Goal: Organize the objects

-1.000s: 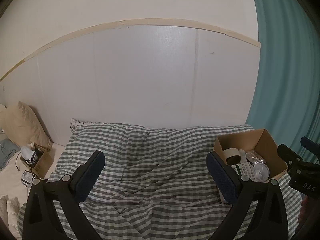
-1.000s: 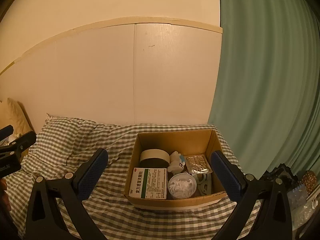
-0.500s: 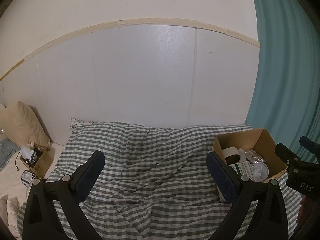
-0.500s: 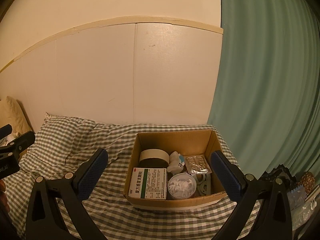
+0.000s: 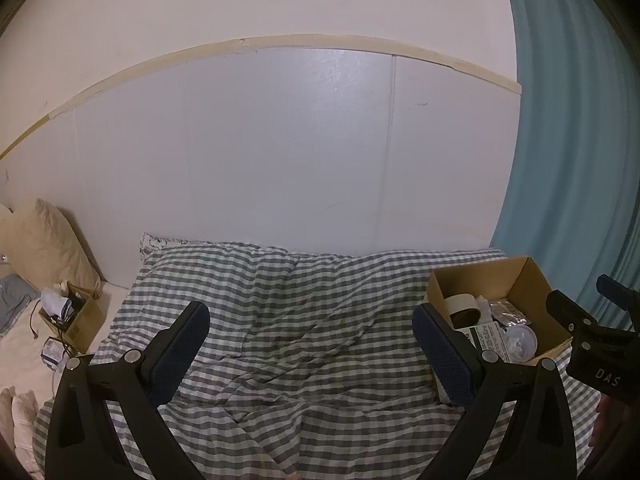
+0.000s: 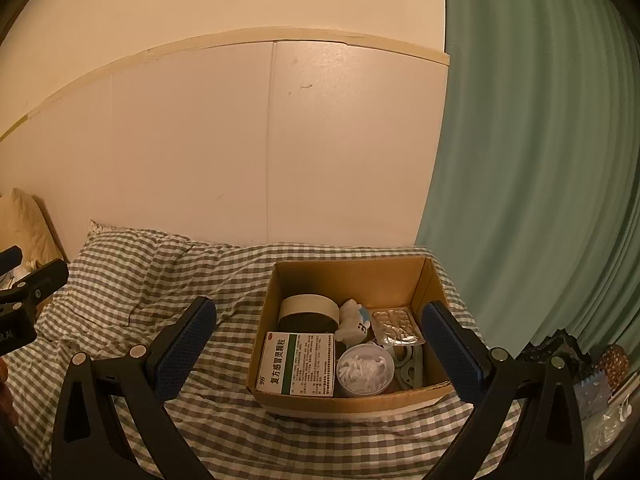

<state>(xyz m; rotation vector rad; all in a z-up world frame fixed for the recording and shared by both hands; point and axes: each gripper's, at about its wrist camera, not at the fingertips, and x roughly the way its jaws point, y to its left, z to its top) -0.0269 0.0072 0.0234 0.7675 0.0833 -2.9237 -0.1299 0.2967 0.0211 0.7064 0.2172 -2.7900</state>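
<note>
The right tongs (image 6: 318, 340) are spread wide apart and hold nothing, low over the bed with the green and white checked cover (image 6: 168, 292). Between their blue pads sits the open brown cardboard box (image 6: 352, 276). Nearest in the box lie a white and green medicine box (image 6: 298, 364) and a round clear tub of white bits (image 6: 364, 370). Behind them are a roll of pale tape (image 6: 306, 308), a small white soft toy (image 6: 354, 320) and a silver pill sheet (image 6: 396, 326). The left tongs (image 5: 310, 354) are also wide apart and hold nothing, over the bare checked cover, with the box far to their right. Far back stand a white wall (image 5: 280, 160) and a green curtain (image 6: 540, 160).
</note>
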